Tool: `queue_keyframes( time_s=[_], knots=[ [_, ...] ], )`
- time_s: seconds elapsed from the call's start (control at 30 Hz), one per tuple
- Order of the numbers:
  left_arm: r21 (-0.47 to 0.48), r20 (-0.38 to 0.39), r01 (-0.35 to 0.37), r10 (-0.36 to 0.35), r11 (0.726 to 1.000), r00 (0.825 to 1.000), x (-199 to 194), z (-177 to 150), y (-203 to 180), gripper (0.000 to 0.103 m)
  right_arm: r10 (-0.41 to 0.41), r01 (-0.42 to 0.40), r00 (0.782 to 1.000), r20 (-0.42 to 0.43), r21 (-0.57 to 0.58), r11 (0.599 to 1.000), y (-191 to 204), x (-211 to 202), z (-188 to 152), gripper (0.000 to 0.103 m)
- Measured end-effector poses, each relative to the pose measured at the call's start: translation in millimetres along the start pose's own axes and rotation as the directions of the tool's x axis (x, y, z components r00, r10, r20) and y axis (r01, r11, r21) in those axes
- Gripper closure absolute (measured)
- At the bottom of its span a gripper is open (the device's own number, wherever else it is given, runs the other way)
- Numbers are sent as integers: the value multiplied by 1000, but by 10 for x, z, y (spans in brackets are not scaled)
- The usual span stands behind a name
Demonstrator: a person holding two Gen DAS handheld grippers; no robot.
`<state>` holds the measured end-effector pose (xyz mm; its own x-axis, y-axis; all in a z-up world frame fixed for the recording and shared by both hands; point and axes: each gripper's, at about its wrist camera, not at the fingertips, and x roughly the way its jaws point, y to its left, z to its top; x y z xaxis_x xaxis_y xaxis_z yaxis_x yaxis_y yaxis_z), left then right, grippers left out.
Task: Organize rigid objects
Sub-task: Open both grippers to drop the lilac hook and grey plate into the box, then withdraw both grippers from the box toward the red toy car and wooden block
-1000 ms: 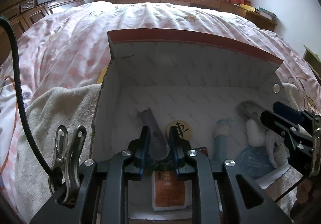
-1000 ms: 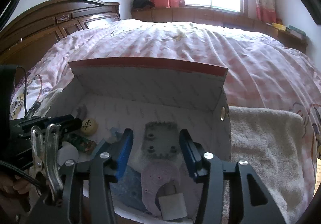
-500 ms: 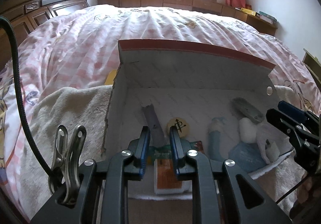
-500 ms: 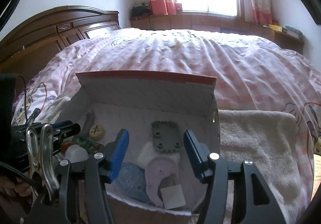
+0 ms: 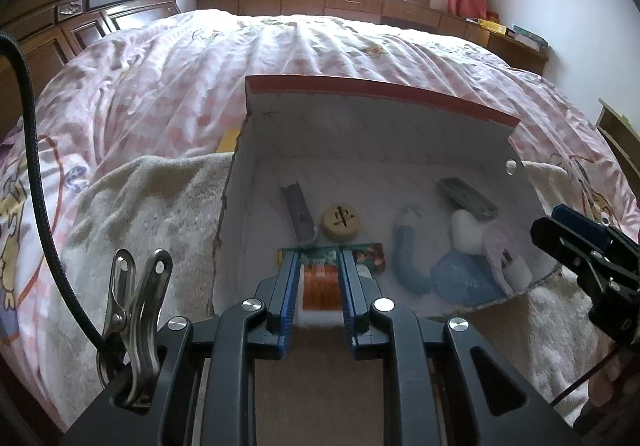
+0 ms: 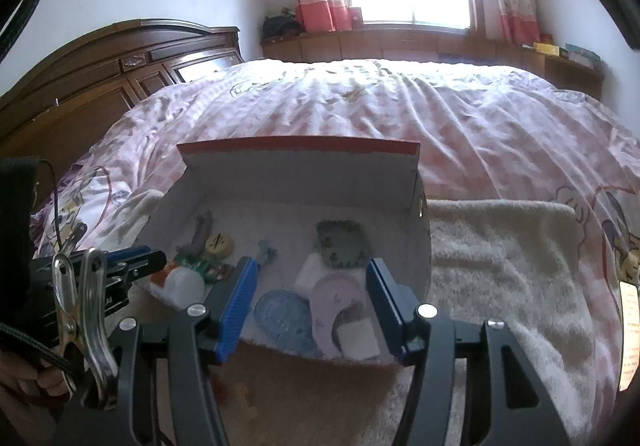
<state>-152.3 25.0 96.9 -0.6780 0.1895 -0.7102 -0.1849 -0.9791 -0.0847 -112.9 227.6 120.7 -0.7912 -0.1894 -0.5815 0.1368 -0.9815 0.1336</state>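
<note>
Both grippers are built from black frames with silver round screws and blue ribbed pads on the fingers (image 5: 289,288). A steel spring clip (image 5: 134,320) is fixed at the near left of each, and a black braided cable (image 5: 40,206) is routed past it.

Box (image 5: 360,134) on towel (image 5: 132,214) on bed (image 5: 200,66). In box: disc (image 5: 341,221) left, plate (image 5: 466,198) right, tube (image 5: 408,246) between.
</note>
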Motion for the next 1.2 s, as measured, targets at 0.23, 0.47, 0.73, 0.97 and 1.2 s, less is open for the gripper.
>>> queue_keyframes(
  time_s=[0.23,0.47,0.73,0.97,1.2],
  knots=[
    [-2,-3,10,-10,1000,1000,-154,-145,-45,82,11,-10,1000,-9,27,1000,8,-160,-139,43],
    [1,-6,24,-24,1000,1000,-279,-294,-94,82,15,-13,999,-31,54,998,-9,-319,-299,43],
    [-13,-17,26,-27,1000,999,-365,-449,-80,82,16,-12,998,-55,74,997,-1,-419,-455,43],
    [-17,-43,27,-28,999,999,-391,-614,-107,82,4,3,996,-86,85,996,-10,-489,-607,43],
    [12,-89,51,-49,999,995,-340,-784,-230,82,-15,27,992,-126,97,995,-95,-509,-744,43]
  ],
)
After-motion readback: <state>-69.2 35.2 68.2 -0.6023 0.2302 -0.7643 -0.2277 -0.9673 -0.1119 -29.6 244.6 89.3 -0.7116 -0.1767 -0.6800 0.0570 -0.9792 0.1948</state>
